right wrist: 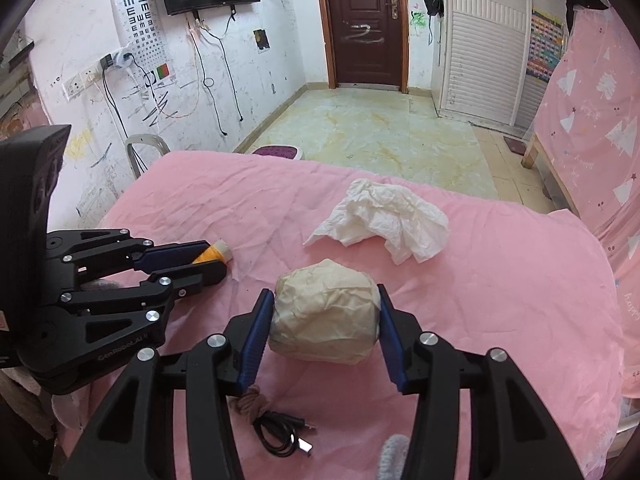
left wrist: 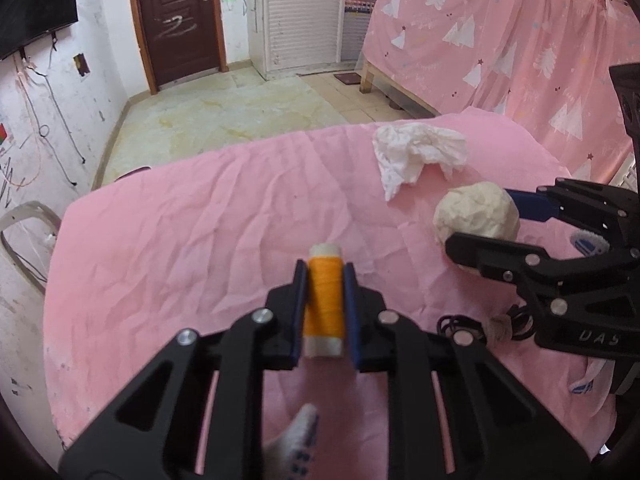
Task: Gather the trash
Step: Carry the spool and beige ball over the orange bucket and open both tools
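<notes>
Clamped square on the orange thread spool with the left gripper, blue fingers pressed flat against the wound thread from both sides, white core ends poking out ahead of and behind the pads. Cannot tell whether lifted clear or resting on the pink-covered table. Judging by looks: feather-light, stiff at the core, slightly springy and grippy on the thread, so little chance of slipping; best held just like this, across the middle of the winding, not on the smooth ends. Over to the right gripper: closed in on the crumpled paper ball, one pad on each flank, contact looking gentle. Sits on the table squarely between those fingers. Probably very light and crushable, sure to dent under a firm squeeze, yet rough enough to stay put; worth taking across the widest part and low, as now. Beyond the fingertips, a little to their right, lies a loose white tissue: limp, shapeless, likely to need a pinch on a raised fold, not a flat edge. Behind the right fingers, close under the camera: a coiled black cable and a knot of twine, neither touched.
</notes>
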Tool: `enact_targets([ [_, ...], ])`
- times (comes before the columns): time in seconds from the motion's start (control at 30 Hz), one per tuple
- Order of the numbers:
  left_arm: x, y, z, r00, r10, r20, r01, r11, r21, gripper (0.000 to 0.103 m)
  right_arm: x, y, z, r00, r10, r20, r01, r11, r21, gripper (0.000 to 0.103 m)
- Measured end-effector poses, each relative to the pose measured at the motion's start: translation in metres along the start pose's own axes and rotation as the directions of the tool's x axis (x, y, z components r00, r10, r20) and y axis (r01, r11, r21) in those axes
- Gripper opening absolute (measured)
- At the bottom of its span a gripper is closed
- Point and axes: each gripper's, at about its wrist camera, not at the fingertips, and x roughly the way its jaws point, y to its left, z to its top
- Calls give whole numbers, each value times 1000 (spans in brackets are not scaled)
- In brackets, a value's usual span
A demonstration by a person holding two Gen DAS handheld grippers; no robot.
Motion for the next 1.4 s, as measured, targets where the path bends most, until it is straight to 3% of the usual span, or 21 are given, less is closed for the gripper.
enact_targets([
  [0.43,-29,-40,18,997,22,72,-24,1000,17,17,-68,-44,-20,994,-17,109,7,996,85,41],
  [0.8,-48,-127,38,992,-43,116,27,990,139,17,-138,-110,-59,975,-99,201,61,980,192,41],
  [1.4,-29,-267,51,990,-124,73,97,951,292,17,-201,-224,-150,951,-217,220,119,915,385,41],
])
